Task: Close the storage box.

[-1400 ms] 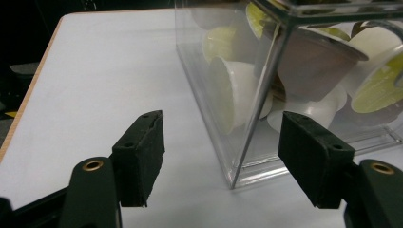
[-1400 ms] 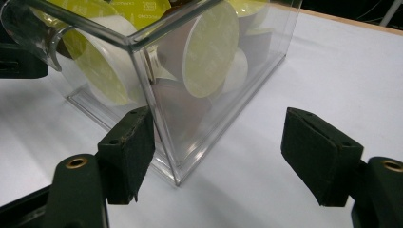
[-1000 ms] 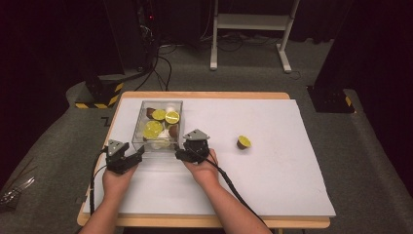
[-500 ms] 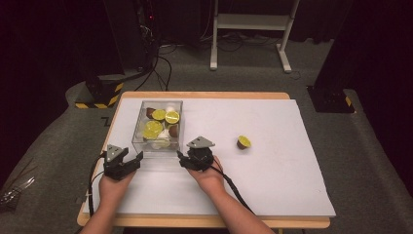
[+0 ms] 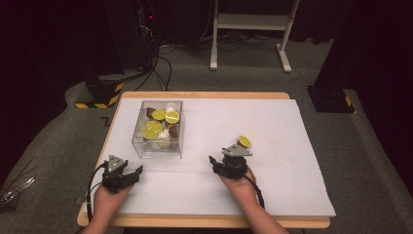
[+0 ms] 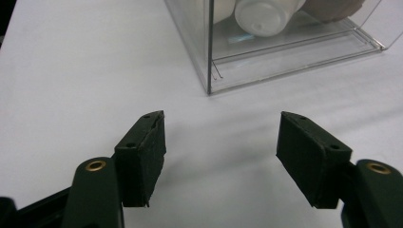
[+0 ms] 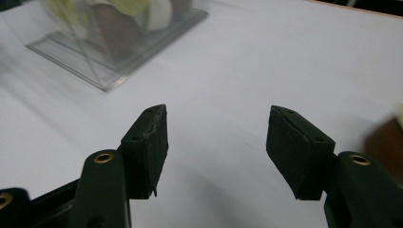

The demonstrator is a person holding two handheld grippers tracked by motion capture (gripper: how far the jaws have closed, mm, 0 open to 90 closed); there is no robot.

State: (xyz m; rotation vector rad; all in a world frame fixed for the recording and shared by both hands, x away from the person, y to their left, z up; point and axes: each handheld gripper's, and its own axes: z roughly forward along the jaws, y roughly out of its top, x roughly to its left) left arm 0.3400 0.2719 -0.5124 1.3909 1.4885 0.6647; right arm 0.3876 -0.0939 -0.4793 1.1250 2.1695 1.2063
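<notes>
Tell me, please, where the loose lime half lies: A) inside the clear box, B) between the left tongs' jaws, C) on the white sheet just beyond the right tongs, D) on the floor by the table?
C: in the high view the lime half sits on the white sheet, just past the right tongs and apart from the clear box.

A white sheet [image 5: 272, 122] is being held up by a wooden table [image 5: 204, 95], right under the fingers [image 6: 142, 152]. Far past the fingers, a white stand [image 5: 253, 22] is being seen on the grey floor [image 5: 370, 161]. Black cables [image 5: 160, 63] are being seen lying there too. Ahead and to the left of the fingers, a yellow and black striped block [image 5: 97, 95] is being seen beside the table.
</notes>
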